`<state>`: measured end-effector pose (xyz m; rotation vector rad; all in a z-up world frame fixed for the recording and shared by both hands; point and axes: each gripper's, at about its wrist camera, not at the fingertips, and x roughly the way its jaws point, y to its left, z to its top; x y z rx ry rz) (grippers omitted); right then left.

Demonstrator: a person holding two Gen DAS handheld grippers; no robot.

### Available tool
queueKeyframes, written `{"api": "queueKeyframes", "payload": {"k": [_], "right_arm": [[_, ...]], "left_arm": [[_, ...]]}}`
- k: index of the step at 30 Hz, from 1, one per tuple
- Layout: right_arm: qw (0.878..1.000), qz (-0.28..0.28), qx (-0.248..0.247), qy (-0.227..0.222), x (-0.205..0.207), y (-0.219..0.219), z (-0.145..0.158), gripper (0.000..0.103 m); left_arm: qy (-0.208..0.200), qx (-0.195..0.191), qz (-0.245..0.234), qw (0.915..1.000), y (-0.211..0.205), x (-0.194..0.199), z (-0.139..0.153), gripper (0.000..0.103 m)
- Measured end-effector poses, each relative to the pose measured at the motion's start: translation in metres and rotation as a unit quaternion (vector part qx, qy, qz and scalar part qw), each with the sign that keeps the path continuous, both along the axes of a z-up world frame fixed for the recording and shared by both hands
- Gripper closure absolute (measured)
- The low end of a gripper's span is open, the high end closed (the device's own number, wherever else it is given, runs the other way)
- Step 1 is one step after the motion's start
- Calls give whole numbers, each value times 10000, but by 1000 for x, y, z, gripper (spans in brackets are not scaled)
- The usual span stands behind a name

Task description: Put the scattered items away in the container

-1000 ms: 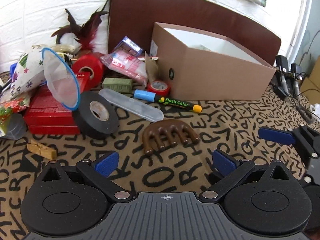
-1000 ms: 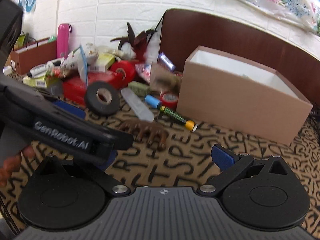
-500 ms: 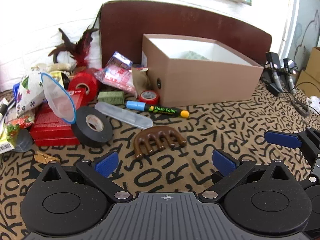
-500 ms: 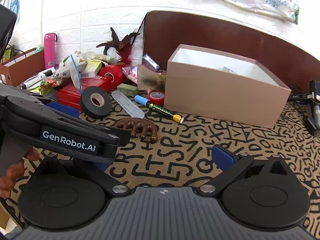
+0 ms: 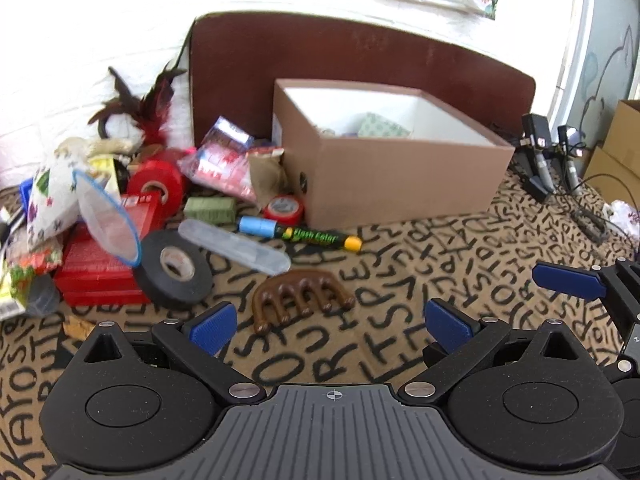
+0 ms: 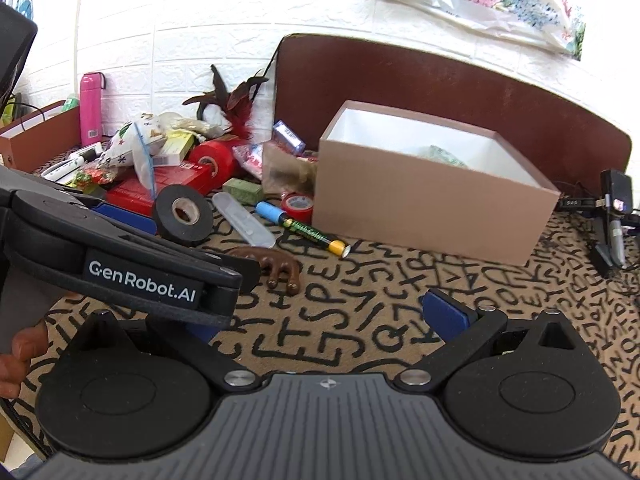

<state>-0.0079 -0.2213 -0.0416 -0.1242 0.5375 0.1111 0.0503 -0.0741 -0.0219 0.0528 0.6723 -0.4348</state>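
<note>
A brown cardboard box with a white inside stands at the back; it also shows in the right wrist view and holds a few items. A brown comb-like massager lies just ahead of my open, empty left gripper. A marker, clear case, black tape roll and red tape roll lie left of the box. My right gripper is open and empty; the left gripper's body hides its left finger.
A pile of packets, red boxes and feathers sits at the left. Cables and chargers lie at the right. A dark headboard stands behind the box. A pink bottle stands at far left.
Both grippers have drawn back and risen, so the box interior now shows. Nothing on the cloth has moved.
</note>
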Motion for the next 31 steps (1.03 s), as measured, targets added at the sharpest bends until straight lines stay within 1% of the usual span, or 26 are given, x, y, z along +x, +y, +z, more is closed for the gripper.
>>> {"api": "queueKeyframes", "payload": {"k": [6, 10, 12, 15, 18, 21, 26, 31], "right_arm": [[9993, -291, 6, -245, 0, -12, 17, 1], [9970, -618, -196, -421, 7, -27, 30, 1], [9952, -816, -147, -512, 10, -37, 37, 1], [9931, -981, 58, -638, 12, -54, 47, 1], [9920, -1073, 88, -665, 19, -65, 53, 1], [9914, -1122, 71, -666, 27, -70, 56, 1], [9919, -1117, 98, -591, 38, -73, 54, 1], [9925, -1084, 170, -533, 42, -72, 50, 1]], "left_arm": [[-318, 26, -268, 9991, -22, 4, 22, 0], [-560, 74, -299, 9980, -40, 14, 42, 0], [-609, 33, -277, 9978, -47, 18, 51, 0], [-526, -87, -314, 9981, -57, 26, 60, 0], [-420, -73, -343, 9985, -67, 34, 64, 0], [-413, 49, -315, 9986, -74, 39, 62, 0], [-319, 50, -276, 9991, -75, 48, 57, 0], [-311, 73, -270, 9991, -74, 50, 55, 0]]}}
